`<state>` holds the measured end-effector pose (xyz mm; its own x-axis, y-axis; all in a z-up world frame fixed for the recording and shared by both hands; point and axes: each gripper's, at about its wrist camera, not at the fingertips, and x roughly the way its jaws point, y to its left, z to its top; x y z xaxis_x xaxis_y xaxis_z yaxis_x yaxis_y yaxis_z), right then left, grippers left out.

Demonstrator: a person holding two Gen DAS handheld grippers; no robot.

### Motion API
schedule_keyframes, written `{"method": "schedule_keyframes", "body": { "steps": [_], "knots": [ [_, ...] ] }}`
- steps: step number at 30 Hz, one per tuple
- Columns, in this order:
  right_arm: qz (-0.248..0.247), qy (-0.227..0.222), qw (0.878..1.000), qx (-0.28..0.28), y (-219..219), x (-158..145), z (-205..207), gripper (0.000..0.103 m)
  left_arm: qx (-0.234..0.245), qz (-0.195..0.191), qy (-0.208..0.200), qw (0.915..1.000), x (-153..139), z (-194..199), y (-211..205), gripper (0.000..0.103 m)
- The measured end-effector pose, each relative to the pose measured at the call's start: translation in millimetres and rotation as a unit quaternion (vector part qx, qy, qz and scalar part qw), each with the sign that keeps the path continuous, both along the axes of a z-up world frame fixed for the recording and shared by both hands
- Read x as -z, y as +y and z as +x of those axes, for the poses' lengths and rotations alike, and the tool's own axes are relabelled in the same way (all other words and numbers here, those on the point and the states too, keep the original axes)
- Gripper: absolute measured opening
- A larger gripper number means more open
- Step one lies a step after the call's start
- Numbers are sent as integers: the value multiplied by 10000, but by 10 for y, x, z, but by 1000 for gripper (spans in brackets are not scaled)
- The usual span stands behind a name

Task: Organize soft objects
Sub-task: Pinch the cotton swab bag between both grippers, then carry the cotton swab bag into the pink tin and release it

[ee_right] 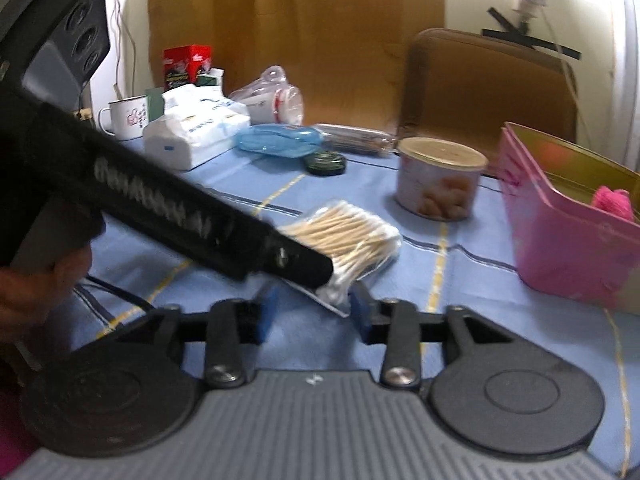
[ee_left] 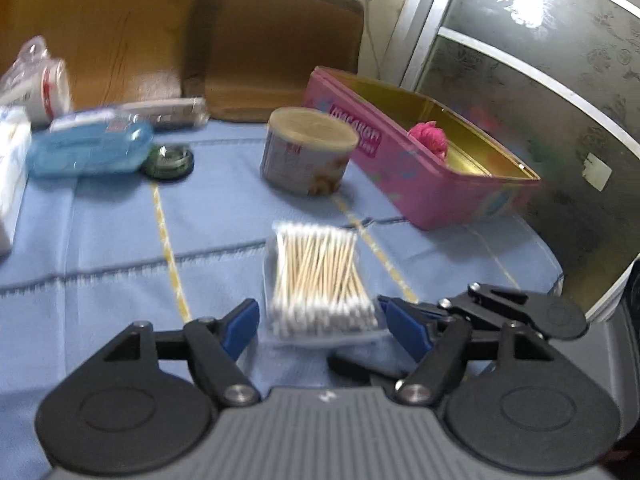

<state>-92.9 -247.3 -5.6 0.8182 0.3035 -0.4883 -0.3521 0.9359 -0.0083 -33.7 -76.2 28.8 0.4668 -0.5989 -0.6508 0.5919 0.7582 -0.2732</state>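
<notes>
A clear bag of cotton swabs point(ee_left: 320, 280) lies on the blue cloth point(ee_left: 100, 240). My left gripper point(ee_left: 320, 326) is open, with a blue finger on each side of the bag's near end. In the right wrist view the bag point(ee_right: 352, 232) lies just ahead of my open right gripper point(ee_right: 314, 312), and the left gripper's black body point(ee_right: 160, 208) reaches across it from the left. A pink tin point(ee_left: 404, 160) stands open at the right with a pink yarn ball point(ee_left: 428, 138) inside; both also show in the right wrist view, the tin point(ee_right: 560, 248) and the ball point(ee_right: 612, 200).
A round can point(ee_left: 306, 150) stands behind the swabs. A blue plastic case point(ee_left: 88, 150), a dark green tin point(ee_left: 168, 160), tissue packs point(ee_right: 192, 136), a mug point(ee_right: 124, 116) and a red box point(ee_right: 188, 64) crowd the far left. A brown cushion point(ee_left: 276, 44) leans at the back.
</notes>
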Motion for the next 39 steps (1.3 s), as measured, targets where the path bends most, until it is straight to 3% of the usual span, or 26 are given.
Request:
{"method": "schedule_keyframes", "body": {
  "steps": [2,4,6,8,9,10,15,19,21,29,39],
  "knots": [
    [-62,-88,9999,78,-36,4,-1,53,-126,-64,-149,9998,-95,35,33,80],
    [-56,-142,9998,159,-71,-2,-1,56,-217,-106,-96,9997,-124,109,54,77],
    [58,-124,9998,126,-96,9,50,55,-143,-85,127,9998,-72,199,22,55],
    [194,-6,9998,34,-124,48,102,48,-26,-20,423,9991,45,275,-50,45],
    [321,-1,9995,-27,-148,71,110,36,-42,-78,419,9991,67,272,-56,44],
    [341,-43,9994,-2,-147,68,111,34,-17,-87,368,9993,43,252,-86,42],
    [400,-861,9947,400,-321,-194,25,33,374,-257,-329,9984,-409,223,-382,42],
    [191,-1606,9816,1018,-570,-431,67,33,772,-351,-1083,9905,-794,251,-949,44],
    [113,-1752,9746,1392,-713,-487,151,33,914,-358,-1321,9864,-835,289,-1265,44],
    [155,-1386,9623,2333,-1222,-376,563,33,1007,-147,-1348,9856,-576,629,-2117,44],
    [134,-1095,9542,2782,-1323,-255,802,38,839,296,-1557,9838,-369,630,-2285,59]
  ]
}}
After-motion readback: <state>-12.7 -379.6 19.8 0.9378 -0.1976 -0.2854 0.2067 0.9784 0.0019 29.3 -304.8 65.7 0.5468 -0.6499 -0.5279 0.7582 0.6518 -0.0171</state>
